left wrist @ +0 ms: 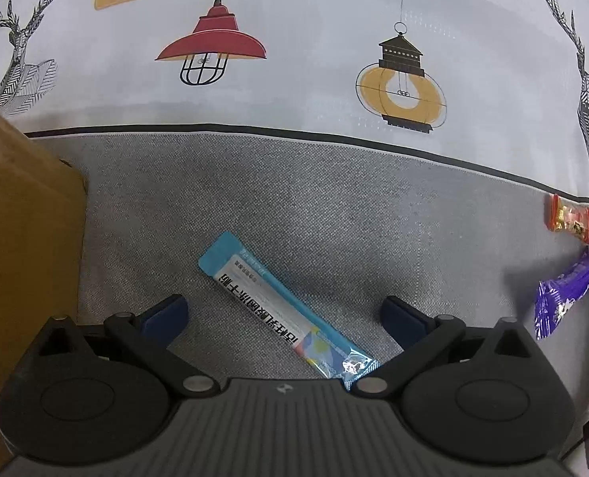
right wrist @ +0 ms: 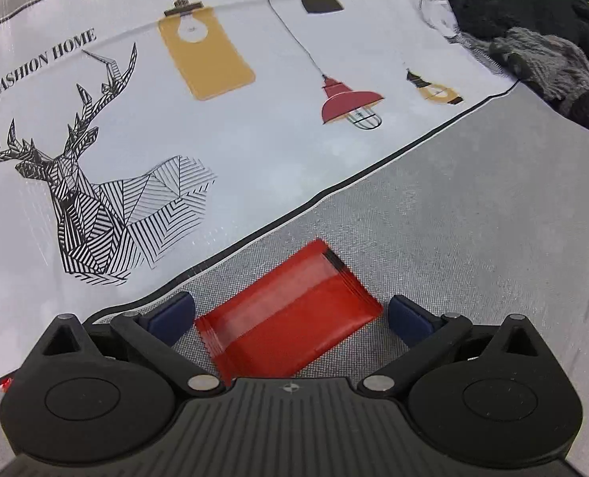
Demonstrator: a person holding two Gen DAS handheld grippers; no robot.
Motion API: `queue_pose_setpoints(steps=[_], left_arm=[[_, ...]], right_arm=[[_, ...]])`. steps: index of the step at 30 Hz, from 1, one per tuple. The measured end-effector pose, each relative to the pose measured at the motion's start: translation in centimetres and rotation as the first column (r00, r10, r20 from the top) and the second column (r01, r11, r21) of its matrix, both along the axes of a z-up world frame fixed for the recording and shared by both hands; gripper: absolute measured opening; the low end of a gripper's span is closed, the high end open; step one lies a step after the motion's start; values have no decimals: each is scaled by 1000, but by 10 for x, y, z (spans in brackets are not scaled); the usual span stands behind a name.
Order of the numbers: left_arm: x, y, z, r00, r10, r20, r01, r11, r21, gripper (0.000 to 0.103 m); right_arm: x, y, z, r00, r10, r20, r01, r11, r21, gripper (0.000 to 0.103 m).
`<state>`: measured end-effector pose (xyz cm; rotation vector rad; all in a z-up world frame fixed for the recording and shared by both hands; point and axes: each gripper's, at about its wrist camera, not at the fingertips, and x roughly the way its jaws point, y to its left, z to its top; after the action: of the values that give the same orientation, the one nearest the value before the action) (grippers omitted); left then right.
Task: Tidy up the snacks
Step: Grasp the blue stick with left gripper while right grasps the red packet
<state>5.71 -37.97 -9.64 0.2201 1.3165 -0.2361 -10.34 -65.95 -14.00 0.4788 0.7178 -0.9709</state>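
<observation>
Now | left gripper (left wrist: 284,314) fingers spread, blue sachet (left wrist: 282,308) between them at lower centre, long axis slanting upper-left to lower-right | right gripper (right wrist: 292,316) fingers spread, red packet (right wrist: 290,318) between | cardboard box (left wrist: 20,246) left edge | orange snack (left wrist: 570,218) and purple snack (left wrist: 564,292) far right on counter (left wrist: 334,206).

surface: grey woven cloth (left wrist: 294,198) — beyond: white printed tablecloth (right wrist: 254,151) — lamps, deer
</observation>
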Motion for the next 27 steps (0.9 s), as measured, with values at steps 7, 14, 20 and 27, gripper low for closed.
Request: queue_pose_setpoints(steps=[7,14,20,27], left_arm=[[-20,-11,27,993,-112,38,113,994,-5,5],[-43,18,65,981,-172,89,180,979,-97,4],[-75,46,119,964,-206,166,232,960,-157,4],[-122,99,177,945,-214,249,262,948,-179,4]], right_arm=[[-28,5,14,999,1,46,-2,999,36,5],[-84,39,38,993,-13,119,7,999,52,0],[-125,98,84,984,106,146,-102,994,-35,0],[-157,175,135,957,211,200,-208,978,-36,0]])
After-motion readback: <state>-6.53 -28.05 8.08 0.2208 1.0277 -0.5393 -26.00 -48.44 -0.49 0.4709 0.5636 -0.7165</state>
